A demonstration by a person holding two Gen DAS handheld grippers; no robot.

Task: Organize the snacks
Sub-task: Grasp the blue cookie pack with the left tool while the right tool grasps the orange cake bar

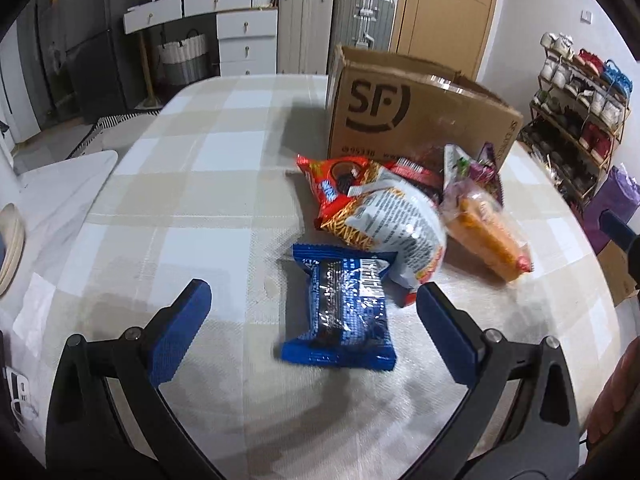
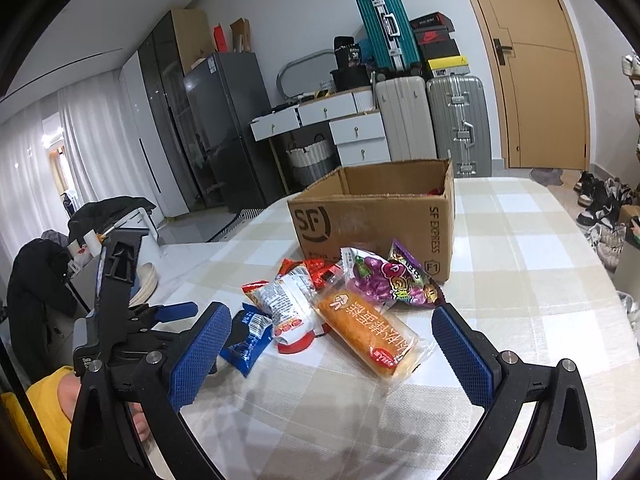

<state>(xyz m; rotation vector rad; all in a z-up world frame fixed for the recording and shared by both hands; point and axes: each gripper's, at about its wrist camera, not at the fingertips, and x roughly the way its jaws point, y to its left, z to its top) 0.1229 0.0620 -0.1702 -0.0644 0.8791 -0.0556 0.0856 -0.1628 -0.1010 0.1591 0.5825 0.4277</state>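
Glossy blue snack packet (image 1: pixel 340 312) lies flat, crinkled.

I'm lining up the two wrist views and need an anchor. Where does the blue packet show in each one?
Left wrist: the blue packet lies low in the centre, between the open tool's fingers, nearest of the snacks.
Right wrist: the blue packet sits left of centre, partly hidden behind the right tool's left finger, at the pile's left edge.
Shared landmark: the SF box stands behind the pile in both.
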